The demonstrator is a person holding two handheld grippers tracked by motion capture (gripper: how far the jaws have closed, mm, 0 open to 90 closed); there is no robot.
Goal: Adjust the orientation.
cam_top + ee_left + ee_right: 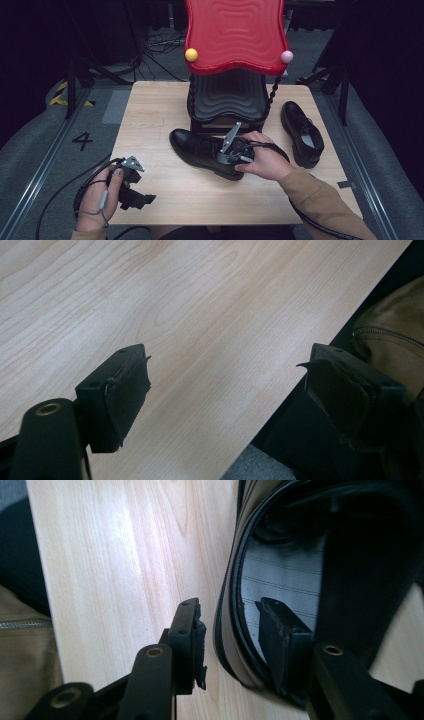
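Left gripper (142, 199) idling released at table (165, 100) front edge; right gripper (230, 635) straddling shoe (205, 150) collar, jaws parted, not clamping.

A second black shoe (302, 132) lies beside the red-topped stand (235, 35).

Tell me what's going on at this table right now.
A person is working with a pair of black shoes at a wooden table. The right gripper is at the heel of the near shoe, one jaw outside its rim and one inside; whether the pads press on the rim is unclear. The left gripper rests open at the table's near left edge, holding nothing. The other shoe lies to the right, beside a red and black stand.
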